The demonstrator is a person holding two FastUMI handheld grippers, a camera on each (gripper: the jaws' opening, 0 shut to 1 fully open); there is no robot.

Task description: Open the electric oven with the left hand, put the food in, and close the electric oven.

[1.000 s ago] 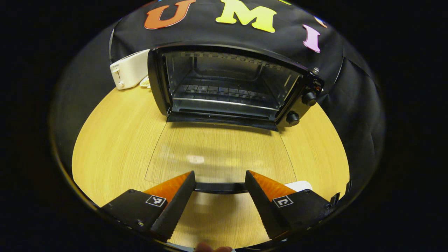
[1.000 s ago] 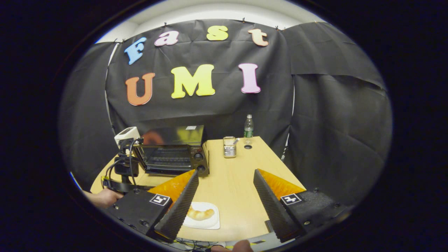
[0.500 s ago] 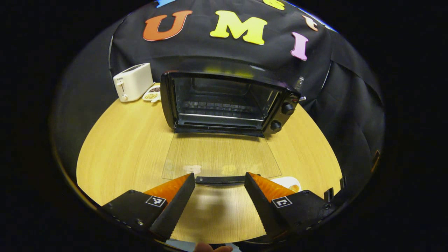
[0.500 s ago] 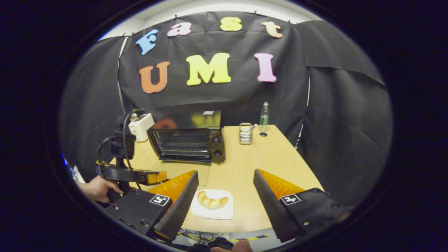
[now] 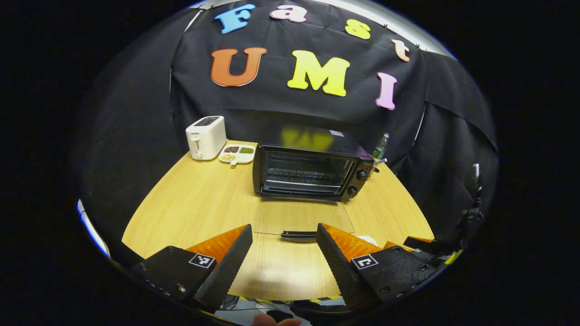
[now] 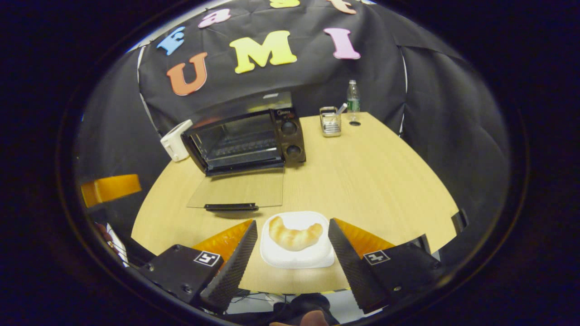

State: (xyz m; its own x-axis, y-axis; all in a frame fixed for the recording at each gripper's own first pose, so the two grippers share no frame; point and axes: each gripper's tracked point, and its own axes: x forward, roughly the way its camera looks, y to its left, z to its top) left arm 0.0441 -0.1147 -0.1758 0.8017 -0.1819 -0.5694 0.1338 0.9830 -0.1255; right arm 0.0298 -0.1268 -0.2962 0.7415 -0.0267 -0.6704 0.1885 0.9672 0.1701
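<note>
Framing the white plate [image 6: 297, 258] between its spread fingers, the right gripper [image 6: 292, 251] holds nothing, and the croissant [image 6: 294, 236] lies dead ahead of it on that plate, its long axis running left to right across the gap, ends curling toward the far side. This looks the nearer hand for the pick. The left gripper [image 5: 284, 256] hangs back over the near table edge, fingers likewise apart and empty. Beyond the plate, far and to the left, the oven door [image 6: 240, 188] lies flat on the wooden table [image 6: 371, 181], its handle [image 6: 231, 207] nearest, and the electric oven [image 6: 244, 140] gapes open behind it. I judge the lowered door the thing to clear when carrying food in. A toaster [image 5: 206, 137], snack tray [image 5: 237, 154], bottle [image 6: 353, 96] and metal caddy [image 6: 331, 121] stand well apart at the far edge.
</note>
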